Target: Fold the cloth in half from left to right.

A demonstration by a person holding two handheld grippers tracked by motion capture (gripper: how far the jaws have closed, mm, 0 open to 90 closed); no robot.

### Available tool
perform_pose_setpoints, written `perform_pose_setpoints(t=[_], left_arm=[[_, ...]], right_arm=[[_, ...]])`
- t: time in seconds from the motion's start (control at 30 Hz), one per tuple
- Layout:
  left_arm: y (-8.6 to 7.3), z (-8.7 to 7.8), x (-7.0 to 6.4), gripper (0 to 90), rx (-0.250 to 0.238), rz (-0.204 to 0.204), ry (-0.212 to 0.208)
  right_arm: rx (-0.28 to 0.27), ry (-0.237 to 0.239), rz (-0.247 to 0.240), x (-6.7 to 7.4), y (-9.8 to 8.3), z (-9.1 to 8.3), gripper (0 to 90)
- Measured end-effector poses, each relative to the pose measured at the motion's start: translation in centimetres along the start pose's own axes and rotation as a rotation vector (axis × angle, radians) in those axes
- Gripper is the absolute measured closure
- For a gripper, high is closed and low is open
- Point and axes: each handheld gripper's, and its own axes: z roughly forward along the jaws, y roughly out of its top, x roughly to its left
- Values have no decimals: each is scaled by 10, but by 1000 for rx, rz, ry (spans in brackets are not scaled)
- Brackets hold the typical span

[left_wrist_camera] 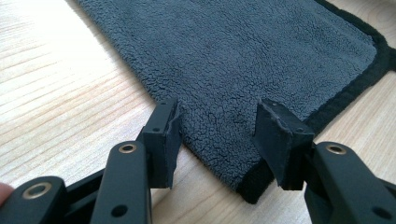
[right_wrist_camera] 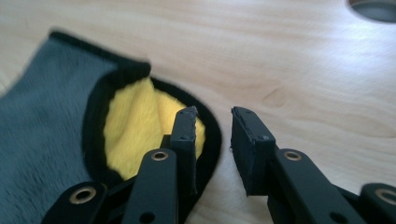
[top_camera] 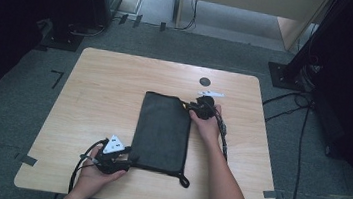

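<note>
Coming in from the bottom of the high view: two forearms, left gripper (top_camera: 124,161) at the near-left corner of the grey cloth (top_camera: 162,130), right gripper (top_camera: 195,106) at its far-right corner.

Sitting on a light wooden table (top_camera: 99,96), rounded corners, small dark round hole (top_camera: 204,81) near the far edge. Standing on grey carpet (top_camera: 5,125); cables (top_camera: 289,110) trailing on the right, dark stands (top_camera: 289,67) at both sides, pale wooden furniture (top_camera: 256,3) at the back.

Lying flat, folded into a long rectangle, black-edged, running near to far in mid-table. Small black loop (top_camera: 183,182) sticking out at the near-right corner.

Left gripper view: jaws standing apart, straddling the cloth's corner (left_wrist_camera: 243,154), pads not pressing on it – released.

Right gripper view: cloth's corner (right_wrist_camera: 154,126) turning up, showing a yellow underside. Left jaw overlapping the black hem, right jaw over bare wood, narrow gap between. Looking released, nothing pinched, though slightly blurred and hard to be sure about contact with the hem.
</note>
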Motion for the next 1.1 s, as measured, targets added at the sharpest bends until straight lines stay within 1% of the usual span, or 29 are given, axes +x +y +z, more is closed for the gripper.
perform_pose_setpoints(t=[0.03, 0.07, 0.1, 0.13, 0.17, 0.2, 0.23, 0.27, 0.43, 0.47, 0.5, 0.53, 0.57, 0.6, 0.63, 0.67, 0.7, 0.77, 0.8, 0.83, 0.87, 0.9, 0.93, 0.97, 1.0, 1.03, 1.07, 1.1], left_arm=[[0, 0, 0, 501, 0, 0, 0], [0, 0, 0, 502, 1, 1, 0], [0, 0, 0, 502, 1, 2, 4], [0, 0, 0, 503, 1, 2, 4], [0, 0, -1, 503, 2, 6, 7], [0, 0, -1, 508, 2, 7, 9], [0, 0, -1, 508, 1, 9, 12], [0, 0, -2, 511, 0, 9, 14], [0, 0, -1, 511, 1, 8, 13], [0, 0, -1, 511, 1, 7, 13], [0, 0, -1, 511, 1, 7, 13], [0, 0, -1, 511, 0, 8, 13], [0, 0, -1, 511, 0, 7, 13], [0, 0, -1, 511, 0, 6, 12], [0, 0, -1, 511, 0, 6, 12], [0, 0, -1, 511, 1, 6, 11], [0, 0, -1, 511, 1, 6, 11], [0, 0, -1, 510, 1, 6, 10], [1, 1, -1, 511, 1, 6, 9], [1, 1, -1, 510, 1, 6, 9], [1, 1, -1, 511, -1, 7, 11], [1, 1, -1, 511, -1, 7, 11], [0, 1, -1, 511, 0, 10, 14], [0, 1, -1, 513, 0, 10, 14], [0, 1, -2, 513, 4, 15, 18], [0, 1, -3, 535, 2, 18, 17], [0, 0, -4, 590, 5, 33, 16], [0, 0, -4, 608, 5, 33, 16]], right_arm=[[0, 0, 0, 0, 0, 0, 735], [10, -35, -38, 6, -1, 0, 849], [20, -63, -60, 8, 1, 0, 877], [20, -63, -60, 8, 1, 0, 877], [20, -80, -67, 9, 2, 0, 891], [22, -167, -90, 9, 5, 1, 897], [22, -167, -90, 9, 5, 1, 897], [20, -198, -83, 6, 7, 2, 899], [24, -199, -98, 3, 10, 5, 898], [29, -185, -93, 1, 11, 4, 895], [29, -185, -93, 1, 11, 4, 895], [23, -141, -35, -5, 12, 2, 855], [23, -141, -35, -5, 12, 2, 855], [-30, -152, 26, -12, 13, -6, 804], [-70, -159, 69, -16, 13, -11, 793], [-107, -149, 115, -20, 14, -16, 783], [-107, -149, 115, -20, 14, -16, 783], [-159, -115, 167, -23, 16, -23, 744], [-142, -79, 121, -17, 18, -22, 696], [-142, -79, 121, -17, 18, -22, 696], [-75, -95, 34, -8, 19, -15, 682], [-75, -95, 34, -8, 19, -15, 682], [-3, -146, -23, -2, 17, -7, 714], [-3, -146, -23, -2, 17, -7, 714], [20, -161, -26, -1, 16, -4, 756], [36, -168, -19, -2, 14, 0, 805], [23, -158, 21, -6, 14, 0, 837], [23, -158, 21, -6, 14, 0, 837]])
